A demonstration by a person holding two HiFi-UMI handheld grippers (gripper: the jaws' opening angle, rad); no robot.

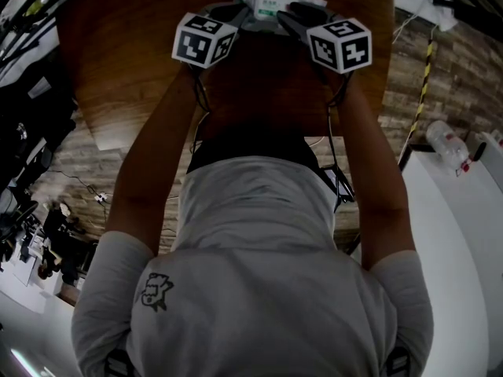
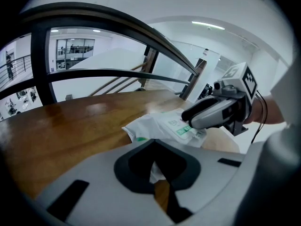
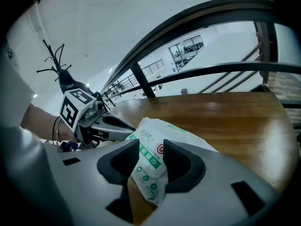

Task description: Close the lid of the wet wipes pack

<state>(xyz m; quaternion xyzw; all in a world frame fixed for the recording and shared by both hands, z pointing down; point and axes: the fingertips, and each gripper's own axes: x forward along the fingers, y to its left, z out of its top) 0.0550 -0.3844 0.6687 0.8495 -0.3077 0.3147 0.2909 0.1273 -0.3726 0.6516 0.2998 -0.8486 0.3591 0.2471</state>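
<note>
One wet wipes pack (image 2: 162,125) lies on the worktop (image 1: 141,61). Two tools pinch it: the right tool (image 3: 151,149) grips its printed end and the left tool (image 2: 158,172) grips a corner. The left arm (image 1: 153,159) and the right arm (image 1: 377,171) both stretch forward over the worktop, with the tools tilted down.

The wet wipes pack (image 3: 151,140) is showing glossy, crinkled plastic film, the table (image 3: 230,121) is showing smooth, semi-glossy wood, the right gripper (image 3: 149,160) is showing matt grey plastic.

White, green-printed wet wipes pack (image 3: 149,161) on wooden table (image 3: 235,121)
</note>
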